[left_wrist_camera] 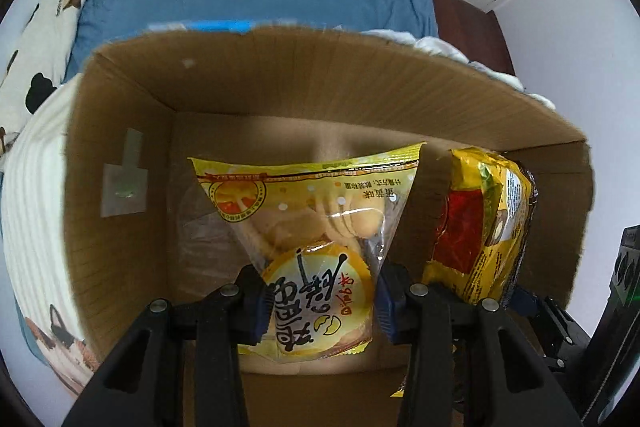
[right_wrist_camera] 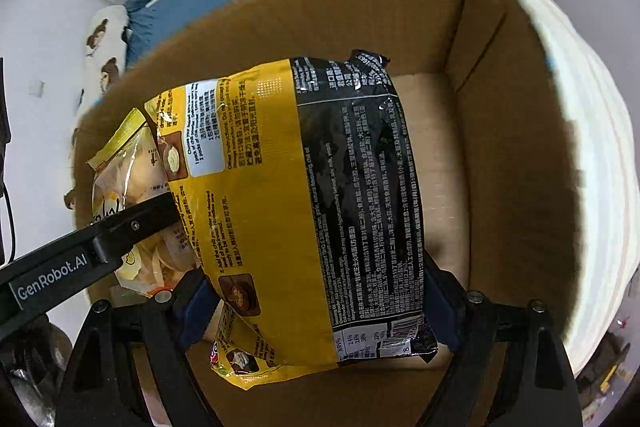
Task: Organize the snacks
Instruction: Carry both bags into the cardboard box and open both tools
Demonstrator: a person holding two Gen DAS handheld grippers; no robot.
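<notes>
Your left tongs [left_wrist_camera: 320,301] clamp biscuit bag [left_wrist_camera: 316,235]; right tongs [right_wrist_camera: 320,307], spread wide, pinch noodle pack [right_wrist_camera: 304,211] over cardboard box [right_wrist_camera: 512,131]. Packs crowd at 9 o'clock: release may snag, tip them

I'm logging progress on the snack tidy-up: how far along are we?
Done: nothing lies loose in the cardboard box yet, as far as both views show. In hand: the left gripper holds a clear biscuit bag and the right gripper a yellow-and-black noodle pack, both over the open box. Left: lowering and releasing both.
</notes>
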